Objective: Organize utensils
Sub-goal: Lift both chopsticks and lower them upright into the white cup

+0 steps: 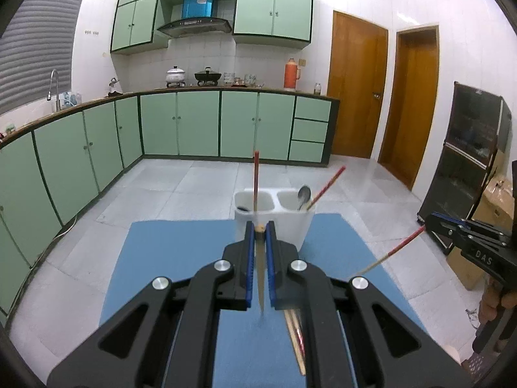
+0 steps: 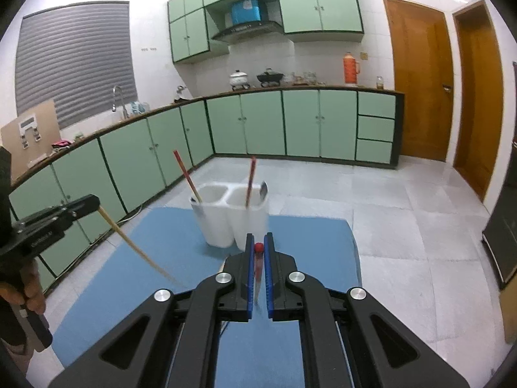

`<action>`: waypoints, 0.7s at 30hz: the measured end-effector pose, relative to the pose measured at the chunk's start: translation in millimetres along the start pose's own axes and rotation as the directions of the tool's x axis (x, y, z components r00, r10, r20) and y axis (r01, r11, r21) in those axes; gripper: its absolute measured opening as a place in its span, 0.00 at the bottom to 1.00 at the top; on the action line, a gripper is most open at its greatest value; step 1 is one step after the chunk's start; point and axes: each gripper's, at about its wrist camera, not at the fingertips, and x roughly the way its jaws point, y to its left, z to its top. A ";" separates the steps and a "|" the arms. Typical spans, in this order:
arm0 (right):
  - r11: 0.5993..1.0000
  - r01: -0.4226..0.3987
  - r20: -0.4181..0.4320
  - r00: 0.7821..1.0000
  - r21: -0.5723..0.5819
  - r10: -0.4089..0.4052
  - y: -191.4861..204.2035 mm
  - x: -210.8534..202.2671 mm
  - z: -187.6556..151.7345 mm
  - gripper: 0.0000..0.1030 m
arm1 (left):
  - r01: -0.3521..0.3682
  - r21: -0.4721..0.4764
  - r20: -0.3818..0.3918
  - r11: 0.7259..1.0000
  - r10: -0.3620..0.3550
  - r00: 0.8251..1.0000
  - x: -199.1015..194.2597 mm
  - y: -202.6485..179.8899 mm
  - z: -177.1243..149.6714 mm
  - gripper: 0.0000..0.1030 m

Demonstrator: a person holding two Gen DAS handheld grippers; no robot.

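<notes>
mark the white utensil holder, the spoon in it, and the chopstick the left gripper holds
white utensil holder (image 1: 274,226), left wrist view, front wall.
spoon (image 1: 304,193), left wrist view, bowl above the rim.
chopstick (image 2: 135,249), right wrist view, mid-shaft below the left gripper (image 2: 93,202).

Green cabinets (image 1: 200,123), orange thermos (image 1: 291,73) on counter, wooden doors (image 1: 355,87), grey blind (image 2: 74,61).

– What's in the white two-compartment plastic holder (image 1: 274,223)?
– One upright red-tipped wooden chopstick (image 1: 256,179) in its left cup; a metal spoon (image 1: 303,195) and another leaning red-tipped chopstick (image 1: 326,187) in the right.
– Loose ones?
– A pair of wooden chopsticks (image 1: 295,339) lies flat on the blue table (image 1: 174,258).
</notes>
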 end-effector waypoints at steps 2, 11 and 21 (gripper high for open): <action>1.000 -0.014 0.004 1.000 -0.008 0.014 0.4 0.2 9.6 0.05 | 0.006 -0.002 0.006 1.000 -0.006 1.000 1.3 -0.3 5.9 0.06; 0.995 -0.093 0.068 0.993 -0.031 0.095 8.3 -6.3 53.9 0.05 | 0.004 -0.004 0.088 1.000 -0.004 0.996 -7.0 8.6 37.8 0.06; 0.990 -0.131 0.184 0.973 -0.048 0.138 21.2 -0.4 124.0 0.05 | -0.051 0.006 0.255 0.999 0.048 0.966 -4.4 9.8 111.6 0.06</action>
